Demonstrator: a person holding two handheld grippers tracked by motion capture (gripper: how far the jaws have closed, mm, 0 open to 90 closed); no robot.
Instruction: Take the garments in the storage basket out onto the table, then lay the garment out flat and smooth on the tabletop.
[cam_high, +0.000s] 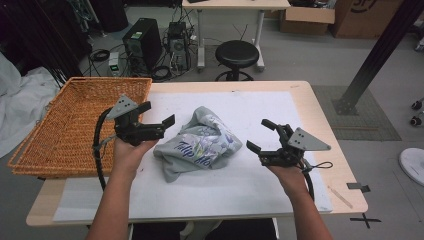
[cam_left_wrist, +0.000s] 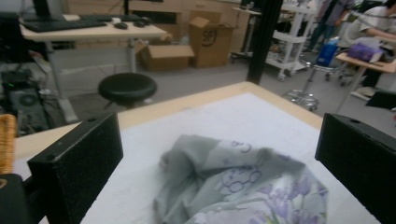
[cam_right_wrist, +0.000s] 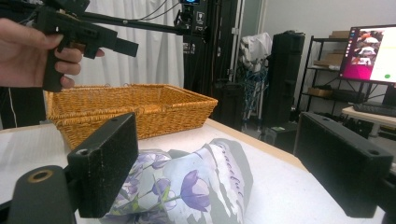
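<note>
The crumpled cloth (cam_high: 199, 143) lies mid-table on my white mat (cam_high: 250, 107), bare mat all round it, with my left gripper (cam_high: 159, 114) and right gripper (cam_high: 259, 136) both spread wide, empty, flanking it, basket (cam_high: 65, 130) at left edge.

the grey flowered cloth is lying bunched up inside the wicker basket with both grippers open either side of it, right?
Not quite: the grey flowered cloth lies bunched on the white table mat, beside the wicker basket, not inside it, as the high view shows. The left gripper and right gripper are indeed open either side of it.
</note>
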